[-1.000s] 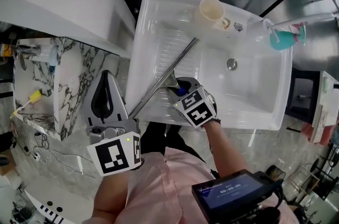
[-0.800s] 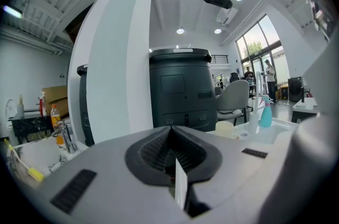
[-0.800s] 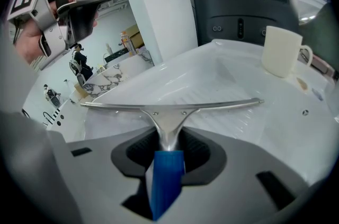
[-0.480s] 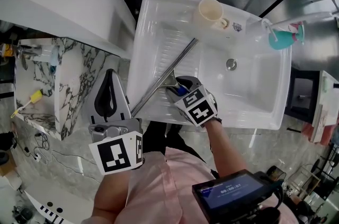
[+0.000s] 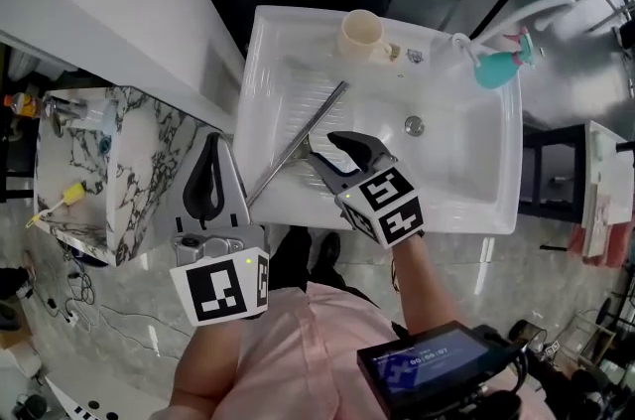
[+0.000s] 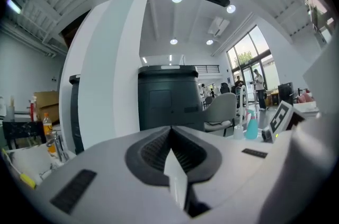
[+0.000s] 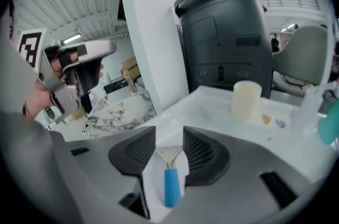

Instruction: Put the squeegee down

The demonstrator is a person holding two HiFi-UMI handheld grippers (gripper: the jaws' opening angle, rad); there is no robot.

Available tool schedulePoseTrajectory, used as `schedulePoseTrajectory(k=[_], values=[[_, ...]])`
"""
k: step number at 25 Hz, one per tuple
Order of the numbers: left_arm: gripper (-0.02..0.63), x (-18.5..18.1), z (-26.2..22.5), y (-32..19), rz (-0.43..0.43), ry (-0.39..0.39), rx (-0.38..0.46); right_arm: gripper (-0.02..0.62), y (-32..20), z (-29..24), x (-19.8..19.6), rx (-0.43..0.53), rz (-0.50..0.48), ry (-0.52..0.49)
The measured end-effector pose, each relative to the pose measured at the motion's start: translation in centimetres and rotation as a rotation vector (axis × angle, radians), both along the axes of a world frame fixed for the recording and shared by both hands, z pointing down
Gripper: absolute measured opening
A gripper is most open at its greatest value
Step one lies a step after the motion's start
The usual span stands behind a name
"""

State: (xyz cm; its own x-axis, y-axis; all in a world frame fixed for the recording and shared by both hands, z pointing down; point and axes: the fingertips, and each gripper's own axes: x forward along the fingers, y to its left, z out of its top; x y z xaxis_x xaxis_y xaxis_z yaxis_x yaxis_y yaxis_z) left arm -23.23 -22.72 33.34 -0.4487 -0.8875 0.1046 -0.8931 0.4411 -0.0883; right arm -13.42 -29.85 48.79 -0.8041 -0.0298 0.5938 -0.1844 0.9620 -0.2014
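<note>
**Squeegee lies in the sink – right jaws are off it**

Head view: The squeegee [image 5: 303,132] is seen lying flat on the ribbed side of the white sink [image 5: 466,160], with its long blade slanted toward the far rim. The right gripper [image 5: 322,148] is held just above the handle end. The left gripper [image 5: 210,145] is held over the floor beside the sink, well apart from the squeegee. A cream cup [image 5: 361,36] stands in the sink near the far rim, and nothing is seen inside it. A teal spray bottle [image 5: 493,68] stands at the sink's far corner; how full it is cannot be told.

Left gripper view: The left gripper [image 6: 170,130] has its jaws pressed together, and nothing is pinched.

Right gripper view: The right gripper [image 7: 169,146] has its jaws spread, though they are closing a little. The blue handle of the squeegee [image 7: 171,186] is seen through the gap, lying below on the sink [image 7: 212,106] – it is not touched by the pads. The cup [image 7: 247,98] is seen farther back.

What could go wrong: If the right gripper were lowered while its jaws close, the handle could be caught and dragged. The squeegee might also slide down the wet ribs toward the drain. The cup could be knocked if the gripper were swung forward.
</note>
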Motion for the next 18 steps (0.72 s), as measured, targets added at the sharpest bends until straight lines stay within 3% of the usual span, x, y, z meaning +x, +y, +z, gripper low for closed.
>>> schedulePoseTrajectory(k=[9, 12, 18], values=[[0.009, 3.5, -9.5, -1.0, 0.059, -0.11, 0.17, 0.039, -2.6, -16.7, 3.2, 0.333, 0.22, -0.342], [0.009, 4.9, -11.9, -1.2, 0.085, -0.133, 0.212, 0.002, -2.8, -19.8, 4.6, 0.394, 0.259, -0.394], [0.009, 7.3, -13.7, -1.7, 0.127, -0.158, 0.245, 0.0, -3.4, -22.3, 7.0, 0.46, 0.315, -0.423]])
